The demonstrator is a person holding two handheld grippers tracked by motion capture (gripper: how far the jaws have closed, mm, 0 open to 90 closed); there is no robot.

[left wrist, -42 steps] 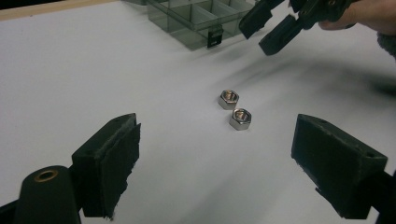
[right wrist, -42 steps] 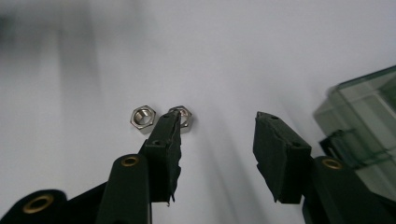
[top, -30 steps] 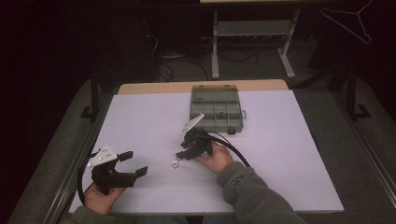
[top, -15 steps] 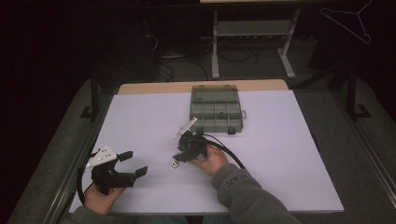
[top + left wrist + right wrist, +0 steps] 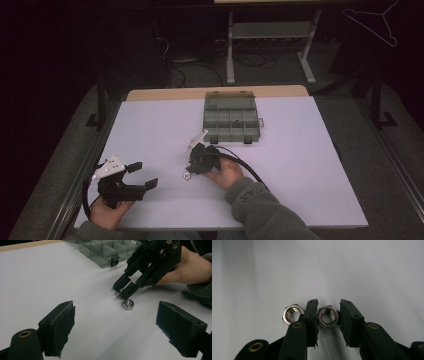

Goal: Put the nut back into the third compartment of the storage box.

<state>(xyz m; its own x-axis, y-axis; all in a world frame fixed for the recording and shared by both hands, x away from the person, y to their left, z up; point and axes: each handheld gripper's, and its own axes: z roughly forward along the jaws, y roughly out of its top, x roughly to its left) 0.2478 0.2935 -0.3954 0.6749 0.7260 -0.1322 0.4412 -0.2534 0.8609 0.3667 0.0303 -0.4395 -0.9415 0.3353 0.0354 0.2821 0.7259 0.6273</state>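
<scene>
Two steel hex nuts lie on the white table (image 5: pixel 300 165). One nut (image 5: pixel 328 317) sits between the pads of my right gripper (image 5: pixel 328 303), whose jaws have just been closing and now press on its flats. The other nut (image 5: pixel 292 314) rests free just outside the left jaw. The left gripper view has the right gripper (image 5: pixel 123 290) tilted down onto the held nut (image 5: pixel 118 293), with the free nut (image 5: pixel 128 304) beside it. My left gripper (image 5: pixel 117 315) stands open and apart, with nothing between its jaws. From above, it (image 5: pixel 142 175) is at the front left and the right gripper (image 5: pixel 190 171) is mid-table.
A grey compartment box (image 5: pixel 231 117) with its clear lid open stands at the back middle of the table. A cable (image 5: pixel 250 170) loops from the right gripper beside the sleeve. Beyond the table's far edge are stand legs and cables on the floor.
The right gripper's jaws have closed onto one nut, and it shifted slightly toward the near left. The left gripper has stayed put.
</scene>
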